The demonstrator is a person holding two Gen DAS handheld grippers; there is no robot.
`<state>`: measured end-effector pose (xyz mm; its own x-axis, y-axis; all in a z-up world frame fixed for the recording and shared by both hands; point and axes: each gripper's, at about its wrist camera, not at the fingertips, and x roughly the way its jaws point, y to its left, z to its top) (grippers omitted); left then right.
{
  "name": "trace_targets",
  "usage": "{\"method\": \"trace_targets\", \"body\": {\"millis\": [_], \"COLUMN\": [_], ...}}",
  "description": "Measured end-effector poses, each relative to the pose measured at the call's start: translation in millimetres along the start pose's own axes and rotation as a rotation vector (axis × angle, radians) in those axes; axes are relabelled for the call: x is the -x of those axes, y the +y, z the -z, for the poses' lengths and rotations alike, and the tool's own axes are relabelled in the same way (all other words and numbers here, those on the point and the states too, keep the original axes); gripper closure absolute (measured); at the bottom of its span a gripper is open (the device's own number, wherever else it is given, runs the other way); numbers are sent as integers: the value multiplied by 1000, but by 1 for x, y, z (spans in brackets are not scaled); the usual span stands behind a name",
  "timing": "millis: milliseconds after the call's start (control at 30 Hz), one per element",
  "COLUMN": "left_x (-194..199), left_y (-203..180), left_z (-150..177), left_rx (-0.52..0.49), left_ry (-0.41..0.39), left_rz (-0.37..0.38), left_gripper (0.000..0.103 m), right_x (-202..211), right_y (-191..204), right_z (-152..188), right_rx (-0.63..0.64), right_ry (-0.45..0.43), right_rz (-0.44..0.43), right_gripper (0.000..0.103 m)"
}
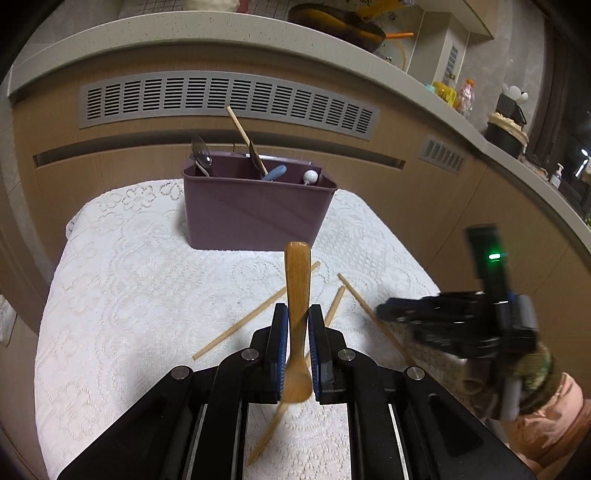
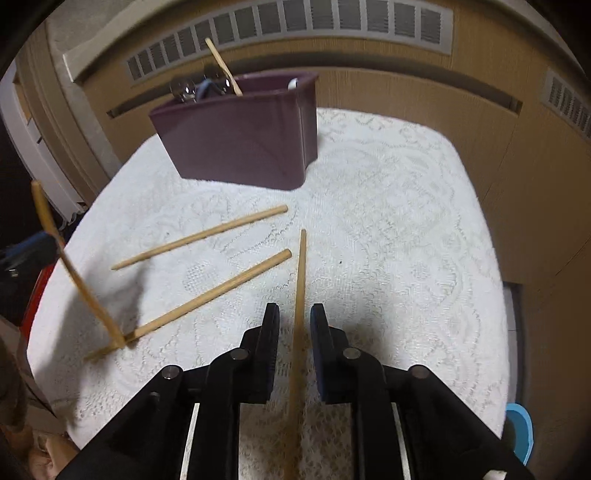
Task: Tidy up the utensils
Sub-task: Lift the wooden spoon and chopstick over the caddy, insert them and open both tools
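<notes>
In the left wrist view my left gripper (image 1: 298, 312) is shut on a wooden spoon (image 1: 297, 273), handle pointing away and bowl hanging near the camera, lifted above the white lace cloth (image 1: 129, 295). A purple caddy (image 1: 251, 218) stands at the back with metal spoons (image 1: 202, 157) and other utensils in it. Seen from the right wrist camera, my right gripper (image 2: 295, 310) is low over the cloth. One chopstick (image 2: 300, 273) runs between its fingers, with a gap on each side. Two more chopsticks (image 2: 207, 236) (image 2: 221, 288) lie to the left. The lifted spoon (image 2: 74, 273) appears blurred at the far left.
A wooden cabinet front with a grey vent grille (image 1: 229, 101) rises right behind the caddy. The countertop above holds a pan (image 1: 332, 26) and bottles (image 1: 458, 94). The cloth-covered table drops off at all sides. A blue object (image 2: 521, 432) sits past its right edge.
</notes>
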<state>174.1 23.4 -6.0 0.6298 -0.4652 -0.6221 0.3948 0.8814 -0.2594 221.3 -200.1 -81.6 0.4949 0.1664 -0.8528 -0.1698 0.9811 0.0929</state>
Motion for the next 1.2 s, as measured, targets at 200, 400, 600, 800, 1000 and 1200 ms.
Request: {"method": "trace_targets", "body": {"millis": [200,400,600,800,1000,1200], "left_x": [-4,-4,5,16,27,53], "left_y": [3,3,-1,-8,-14,-16], "left_z": [2,3,4,2,-7,-58], "left_rx": [19,25,19,13,11,-19], "left_ry": [4,7,-5,-34,-70,-165], "left_rz": [5,4,2,6,16,34], "left_gripper": [92,92,92,92,92,92], "right_x": [-23,-6,53,90,107,153], "right_y": [6,15,16,26,29,34], "right_z": [-3,6,10,10,7,-35], "right_rx": [43,62,12,32,25,60], "right_ry": [44,36,-98,-205,-266,-401], "right_rz": [49,-2,-81,-101,-140,-155], "right_gripper": [77,97,97,97,97,97]}}
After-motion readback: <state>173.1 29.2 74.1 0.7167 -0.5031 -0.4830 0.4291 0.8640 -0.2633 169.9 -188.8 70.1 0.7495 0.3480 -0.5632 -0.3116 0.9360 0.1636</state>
